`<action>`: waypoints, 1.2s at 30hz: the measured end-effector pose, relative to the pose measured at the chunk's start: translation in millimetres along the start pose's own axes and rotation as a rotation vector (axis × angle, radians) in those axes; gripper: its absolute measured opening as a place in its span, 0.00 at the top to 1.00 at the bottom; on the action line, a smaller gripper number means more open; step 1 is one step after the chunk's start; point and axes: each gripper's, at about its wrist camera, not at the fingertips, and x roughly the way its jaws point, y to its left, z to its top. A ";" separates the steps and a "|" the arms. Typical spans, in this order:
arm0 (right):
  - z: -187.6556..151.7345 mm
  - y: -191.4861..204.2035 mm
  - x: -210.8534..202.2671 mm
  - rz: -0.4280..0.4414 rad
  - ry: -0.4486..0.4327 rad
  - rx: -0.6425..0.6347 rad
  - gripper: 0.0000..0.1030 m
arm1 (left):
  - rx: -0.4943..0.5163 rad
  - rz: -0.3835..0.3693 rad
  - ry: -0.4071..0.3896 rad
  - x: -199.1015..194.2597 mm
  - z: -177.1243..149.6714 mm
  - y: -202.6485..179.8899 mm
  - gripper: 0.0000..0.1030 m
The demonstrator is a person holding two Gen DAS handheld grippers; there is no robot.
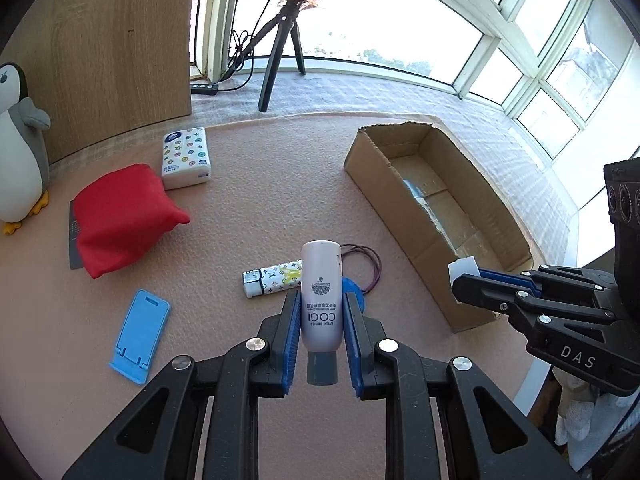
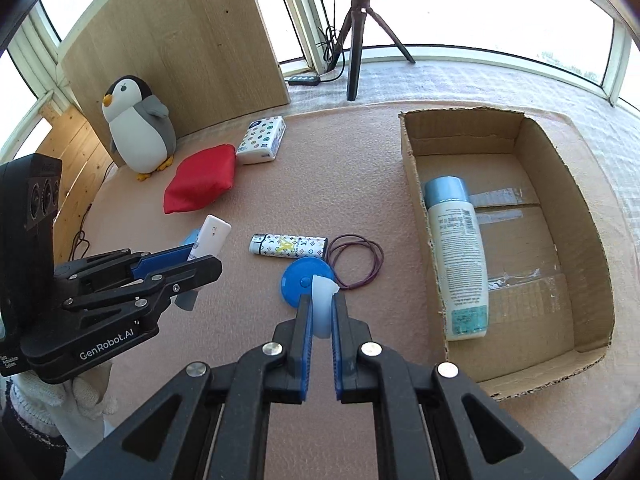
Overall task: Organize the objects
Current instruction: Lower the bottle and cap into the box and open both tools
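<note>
My left gripper (image 1: 322, 308) is shut on a pale pink COGI lotion tube (image 1: 322, 296), grey cap toward the camera, held above the table; it also shows in the right wrist view (image 2: 210, 238). My right gripper (image 2: 322, 308) is shut on a small translucent white cap (image 2: 323, 304), also seen in the left wrist view (image 1: 464, 270). An open cardboard box (image 2: 576, 184) at the right holds a cream bottle with a blue cap (image 2: 456, 256). On the table lie a patterned lighter (image 2: 288, 246), a blue disc (image 2: 298, 278) and a purple cord loop (image 2: 358, 260).
A red pouch (image 1: 120, 220), tissue pack (image 1: 186, 158), blue phone stand (image 1: 140, 334) and penguin plush (image 2: 138, 126) sit at the left. A wooden board (image 2: 180, 40) and a tripod (image 2: 356, 40) stand at the back by the window.
</note>
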 end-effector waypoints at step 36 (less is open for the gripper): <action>3.9 -175.2 -30.5 -0.138 -0.039 0.188 0.79 | 0.183 -0.109 0.011 92.4 70.6 -181.3 0.74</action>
